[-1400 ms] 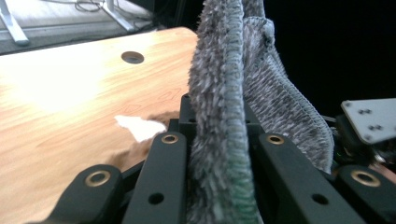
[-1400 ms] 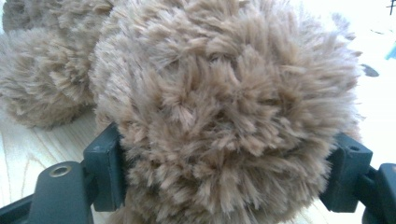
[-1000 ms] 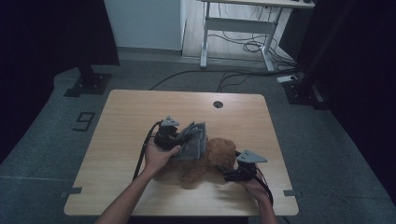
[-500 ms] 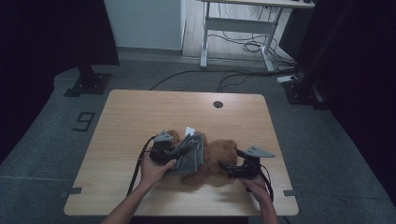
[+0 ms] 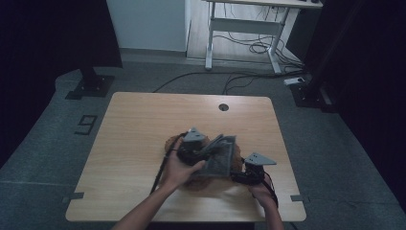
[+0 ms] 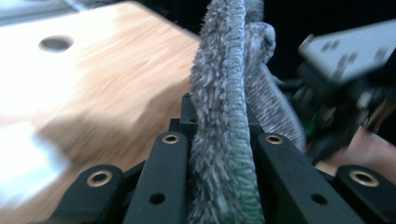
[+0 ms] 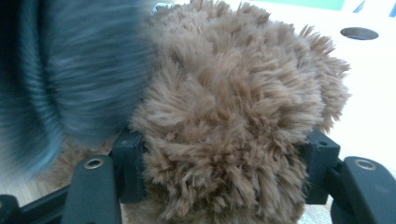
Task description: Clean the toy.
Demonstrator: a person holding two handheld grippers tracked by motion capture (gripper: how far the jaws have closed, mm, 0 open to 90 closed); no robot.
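Two grippers engaged: left gripper [image 6: 219,154] stays clamped on grey knitted fuzzy cloth [image 5: 219,158], carried to frame centre. Right gripper [image 7: 224,163] jaws just closed around brown furry plush toy [image 7: 233,112], so dressing can start.

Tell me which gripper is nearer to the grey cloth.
Left. The left gripper is clamped on the grey cloth; the right gripper, just closing, has the brown plush toy between its jaws, beside the cloth.

The grey cloth [image 7: 60,79] blurs left of my right gripper [image 7: 224,172], and the brown plush toy [image 7: 233,116] between its jaws hides most of my table [image 7: 369,84].
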